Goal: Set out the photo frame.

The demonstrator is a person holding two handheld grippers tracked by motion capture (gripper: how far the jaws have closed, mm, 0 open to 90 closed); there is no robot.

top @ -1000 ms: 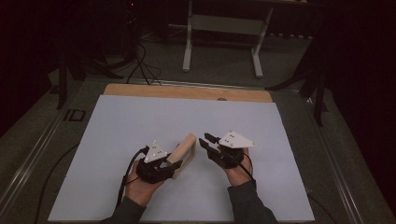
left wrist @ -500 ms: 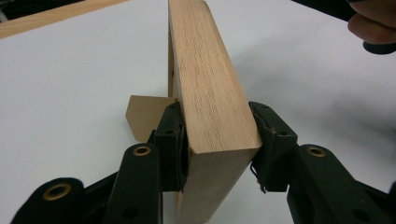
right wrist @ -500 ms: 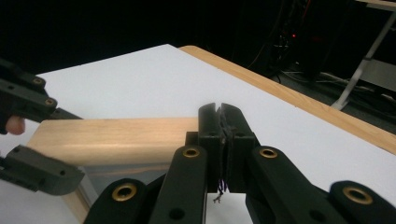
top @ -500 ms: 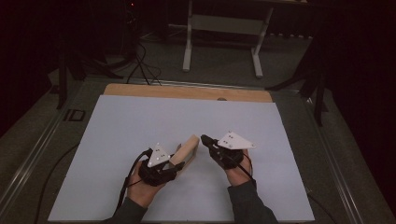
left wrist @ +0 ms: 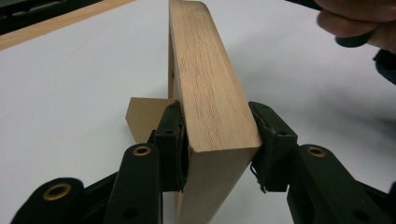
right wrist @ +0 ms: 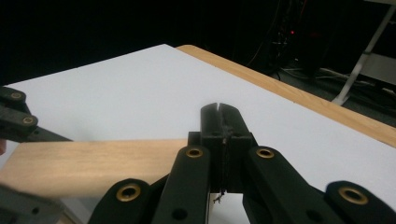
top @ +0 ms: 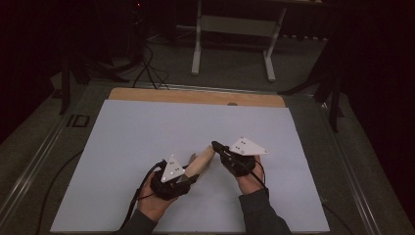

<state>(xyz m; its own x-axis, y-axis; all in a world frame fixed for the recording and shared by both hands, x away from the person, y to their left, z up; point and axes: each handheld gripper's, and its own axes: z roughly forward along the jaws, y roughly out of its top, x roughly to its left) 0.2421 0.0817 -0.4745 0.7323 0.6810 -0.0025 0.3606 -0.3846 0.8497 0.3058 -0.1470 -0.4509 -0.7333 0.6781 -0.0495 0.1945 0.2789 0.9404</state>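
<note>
- From the high view I see the wooden block held above the white sheet, low and a little left of centre on it, slanting from the left gripper up towards 1 o'clock.
- The right gripper sits just at the block's far end, at about 2 o'clock from my left one; from up here I cannot tell whether it touches the wood.
- My left gripper view gives what the high view cannot: both pads pressed flat on the block's two broad faces, so that tool is clamped on the block at a middling width. A second wooden piece peeks out at 9 o'clock behind the left pad.
- My right gripper view shows its jaws pressed together with nothing between them; they have just been closing. The block runs across towards 9 o'clock behind them.
- The table's bare wooden edge lies at 12 o'clock.
</note>
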